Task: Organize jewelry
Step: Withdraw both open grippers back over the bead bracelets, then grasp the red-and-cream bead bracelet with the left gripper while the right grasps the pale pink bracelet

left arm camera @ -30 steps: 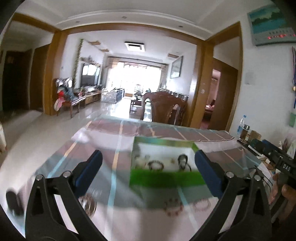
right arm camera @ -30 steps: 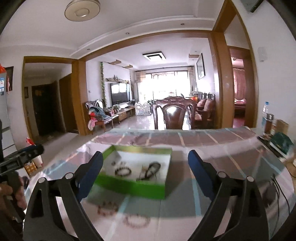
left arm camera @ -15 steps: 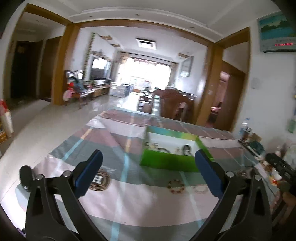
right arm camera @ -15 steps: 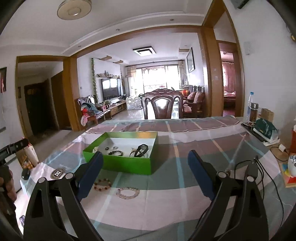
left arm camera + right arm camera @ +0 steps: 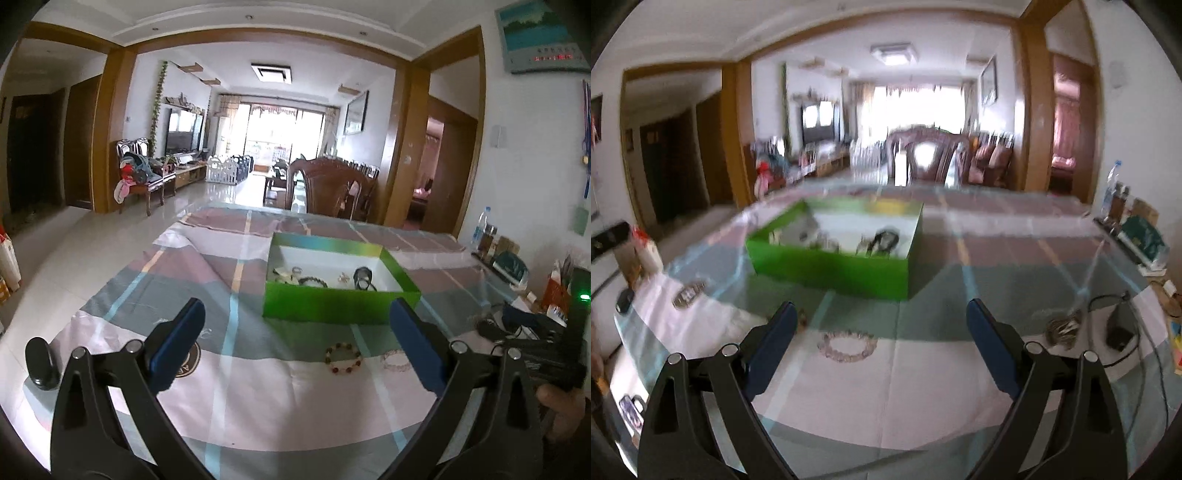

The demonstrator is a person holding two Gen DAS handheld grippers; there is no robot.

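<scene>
A green box (image 5: 340,302) with a white inside stands on the striped tablecloth and holds several jewelry pieces. It also shows in the right wrist view (image 5: 831,266). A red-and-white bead bracelet (image 5: 342,357) and a pale bracelet (image 5: 396,362) lie in front of the box. The pale bracelet (image 5: 847,345) lies just ahead of my right gripper (image 5: 881,332), which is open and empty. The dark bracelet (image 5: 802,317) peeks out beside its left finger. My left gripper (image 5: 295,332) is open and empty, above the cloth short of the bracelets.
A round badge (image 5: 184,360) and a black puck (image 5: 41,363) lie at the left on the cloth. Bottles and boxes (image 5: 495,243) line the right wall side. Cables and a plug (image 5: 1115,332) lie at the right. A wooden chair (image 5: 328,188) stands behind the table.
Both grippers have moved forward and lower toward the table; the box and bracelets look larger. The right view is blurred by motion. Both stay open.
</scene>
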